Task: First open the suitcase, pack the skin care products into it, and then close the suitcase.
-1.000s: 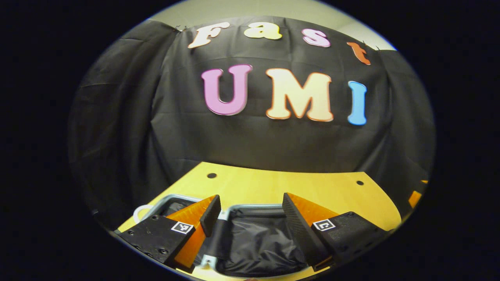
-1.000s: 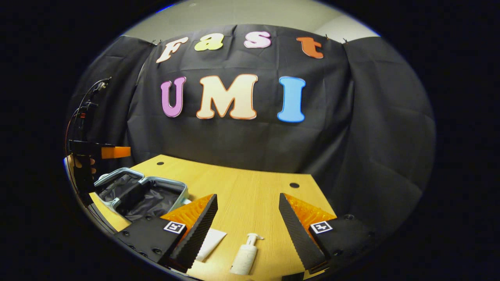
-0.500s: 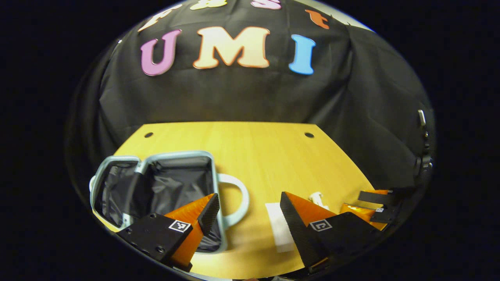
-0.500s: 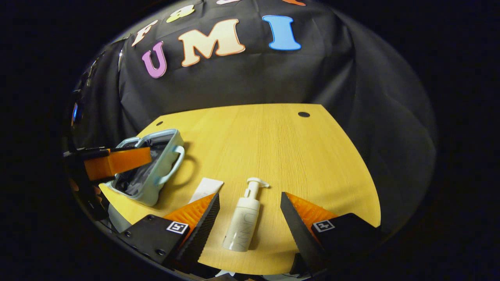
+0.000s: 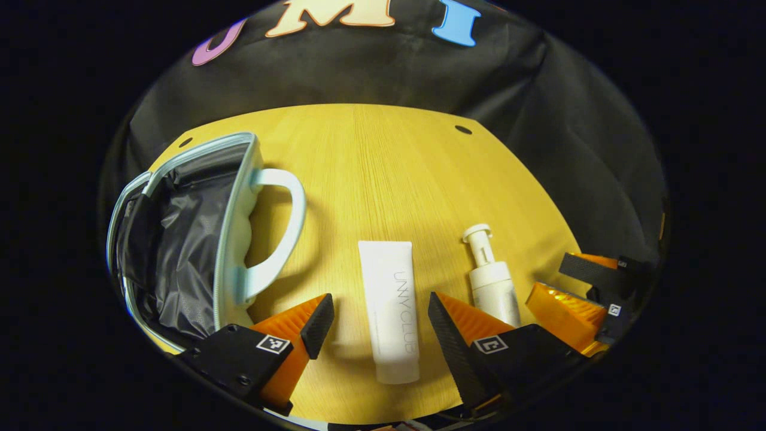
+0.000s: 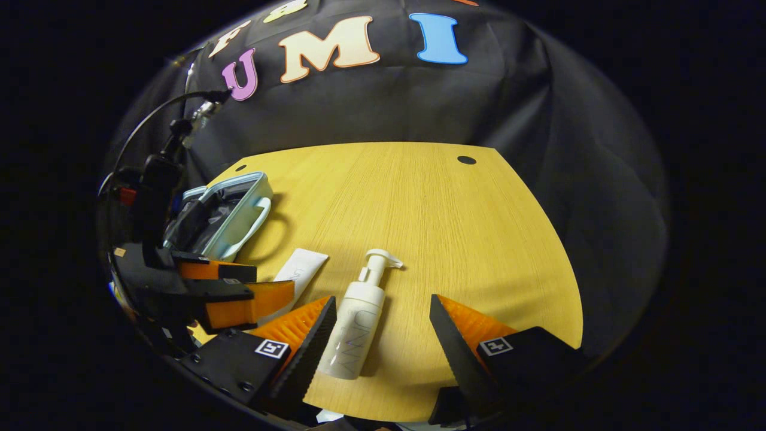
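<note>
Jaws on your left gripper [image 5: 378,311] are spread wide, straddling the white tube [image 5: 390,309] lying flat on the worktop [image 5: 389,173] without touching it; same deal with your right gripper [image 6: 379,320], jaws apart around the pump bottle [image 6: 356,323], which lies on its side just right of the tube; neither one's pinching anything yet; the suitcase [image 5: 179,233] sits open at the worktop's left edge, dark lining showing, handle [image 5: 278,230] pointing toward the products, nothing packed that I can see.

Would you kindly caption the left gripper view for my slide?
Open left gripper poised over white tube, open suitcase alongside.
</note>
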Demonstrator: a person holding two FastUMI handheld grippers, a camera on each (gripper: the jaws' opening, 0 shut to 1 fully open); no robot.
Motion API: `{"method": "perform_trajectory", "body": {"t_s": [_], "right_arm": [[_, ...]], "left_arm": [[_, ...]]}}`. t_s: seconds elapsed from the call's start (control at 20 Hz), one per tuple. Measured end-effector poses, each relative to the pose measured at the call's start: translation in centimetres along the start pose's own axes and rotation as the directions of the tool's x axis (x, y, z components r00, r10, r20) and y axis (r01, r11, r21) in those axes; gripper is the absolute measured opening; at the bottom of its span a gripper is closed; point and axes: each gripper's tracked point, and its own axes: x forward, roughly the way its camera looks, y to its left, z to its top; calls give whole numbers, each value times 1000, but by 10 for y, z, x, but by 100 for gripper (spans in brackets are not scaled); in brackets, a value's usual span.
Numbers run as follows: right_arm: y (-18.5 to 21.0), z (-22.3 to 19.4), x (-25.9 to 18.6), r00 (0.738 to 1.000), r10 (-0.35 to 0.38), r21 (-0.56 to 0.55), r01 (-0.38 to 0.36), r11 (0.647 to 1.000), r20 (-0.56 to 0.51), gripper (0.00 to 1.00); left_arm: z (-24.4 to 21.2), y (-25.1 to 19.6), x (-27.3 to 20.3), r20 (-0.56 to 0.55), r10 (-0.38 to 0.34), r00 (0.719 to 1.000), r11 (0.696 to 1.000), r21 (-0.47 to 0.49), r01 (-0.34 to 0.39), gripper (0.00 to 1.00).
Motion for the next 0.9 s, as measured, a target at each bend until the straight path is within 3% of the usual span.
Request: {"method": "perform_trajectory", "body": {"t_s": [0.05,0.15,0.2,0.25,0.4,0.6,0.65,0.7,0.8,0.9], "right_arm": [[0,-2,0,1000,1,-1,-1,1000,-5,99],[4,-5,2,1000,7,-10,-7,1000,-22,99],[7,-9,4,999,9,-17,-10,1000,-32,99],[10,-13,7,999,11,-25,-13,1000,-47,99],[19,-33,20,993,20,-30,-24,999,-118,99],[27,-52,34,979,18,-26,-24,999,-201,99],[34,-58,38,973,46,-8,-49,999,-227,97],[35,-64,39,963,44,7,-44,999,-264,86],[35,-65,40,960,45,0,-47,999,-277,65],[35,-65,37,956,44,-46,-60,997,-290,58]], "left_arm": [[-10,1,7,-35,14,999,1000,2,-14,95],[0,4,12,7,34,999,996,85,-35,94],[-4,3,11,-17,45,999,992,118,-43,84],[-7,4,13,-12,53,999,986,160,-50,82],[-5,0,14,-13,41,999,991,127,-39,53],[-5,2,14,-53,10,999,998,69,-6,36],[-3,3,13,-36,-4,999,999,37,5,33],[-3,2,12,-27,-23,999,1000,9,23,24],[0,3,11,18,-54,998,998,-44,55,18],[1,2,7,24,-79,997,995,-59,80,8]]}}
